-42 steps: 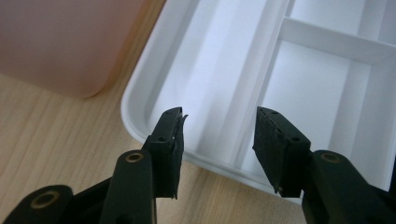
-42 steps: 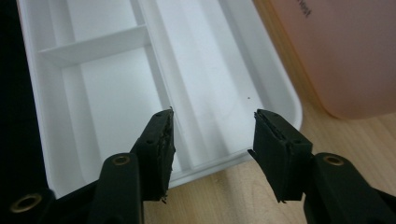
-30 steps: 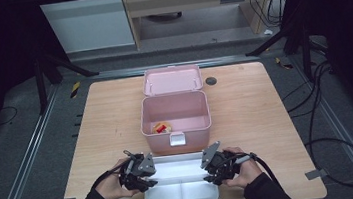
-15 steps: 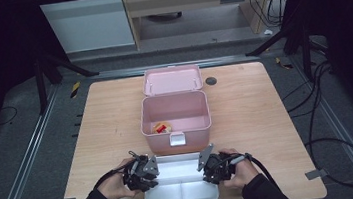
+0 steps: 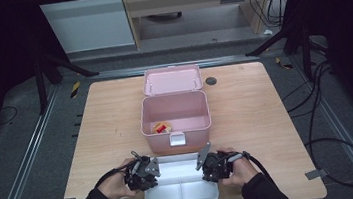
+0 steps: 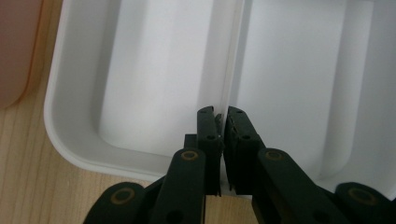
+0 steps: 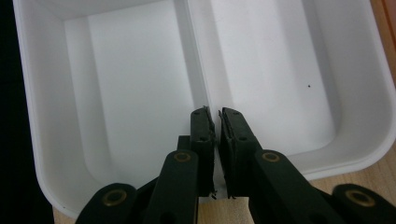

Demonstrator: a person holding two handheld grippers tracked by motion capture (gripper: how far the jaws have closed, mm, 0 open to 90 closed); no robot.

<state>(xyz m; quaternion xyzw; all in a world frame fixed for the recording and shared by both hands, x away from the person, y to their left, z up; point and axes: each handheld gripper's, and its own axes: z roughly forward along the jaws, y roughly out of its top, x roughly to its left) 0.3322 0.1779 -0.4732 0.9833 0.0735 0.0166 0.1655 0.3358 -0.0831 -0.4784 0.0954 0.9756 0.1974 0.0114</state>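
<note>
Tray [image 5: 181, 195]: one, white, two compartments (both bare); left hand-held gripper [image 6: 221, 122] and right hand-held gripper [image 7: 214, 122] each pinching divider.

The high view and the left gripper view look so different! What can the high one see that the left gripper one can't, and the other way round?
High view alone: the open pink box with a small red and yellow thing inside, its lid behind it, both hands, and the right gripper at the tray's right end.

Left gripper view alone: close up, the left gripper has its jaws pinched on the thin wall that divides the tray.

Both: the white tray, the left gripper, the wooden table and a bit of the pink box.
</note>
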